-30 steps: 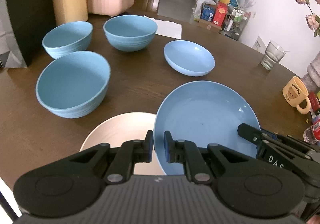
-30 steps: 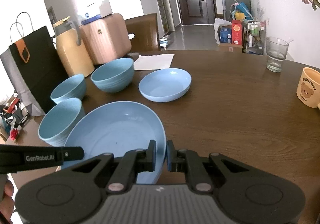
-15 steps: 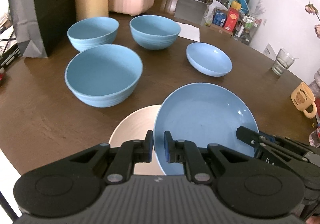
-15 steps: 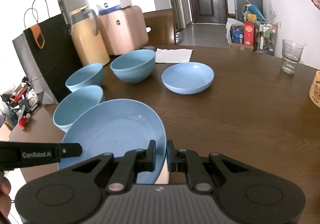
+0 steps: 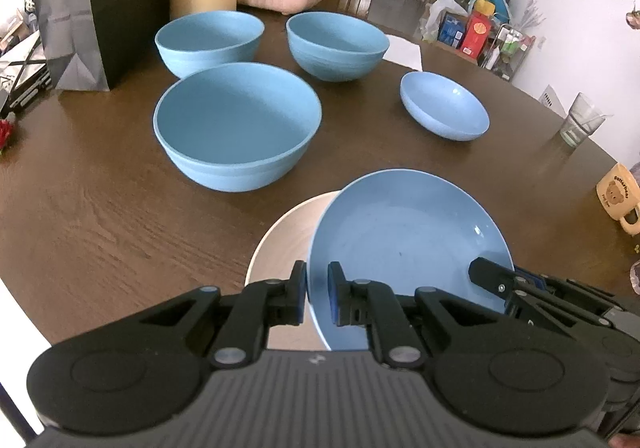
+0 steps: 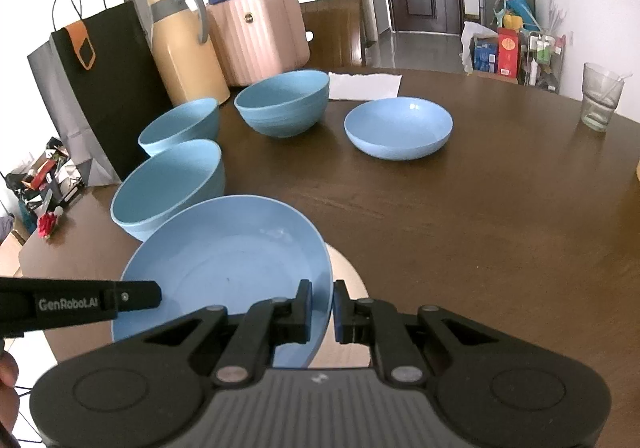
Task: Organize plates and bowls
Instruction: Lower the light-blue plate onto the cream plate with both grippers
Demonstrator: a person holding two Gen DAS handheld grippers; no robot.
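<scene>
The big brown table (image 5: 100, 208) fills the room in front of me, with a door far behind it.

On the left stands a black paper bag (image 6: 100, 88), and next to it a yellow jug (image 6: 184, 48) and a pink case (image 6: 256, 36). In front of them sit three deep blue bowls. The biggest one, the near bowl (image 5: 236, 128), is close to the plates. More to the right lies a small blue dish (image 5: 444, 110) by itself. Far right are a glass (image 6: 600, 96) and a yellow mug (image 5: 618, 196).

The big blue plate (image 5: 404, 248) is up in the air, held from two sides. The left gripper (image 5: 317, 298) has its fingers pinched narrow on the plate's left edge. The right gripper (image 6: 322, 312) has its fingers pinched narrow on the other edge. Under the plate, a pale plate (image 5: 284, 240) lies flat on the table, partly hidden.

What could go wrong? Each gripper bites only a thin bit of rim. If one hand moves faster than the other, the plate could twist and slip out. Then it would drop on the pale plate with a bang.

The blue plate also looks tipped, not flat. If it comes down that way, one edge hits first and it may slide off to the side.

The near bowl is close too. A swing to the left could bump it.
</scene>
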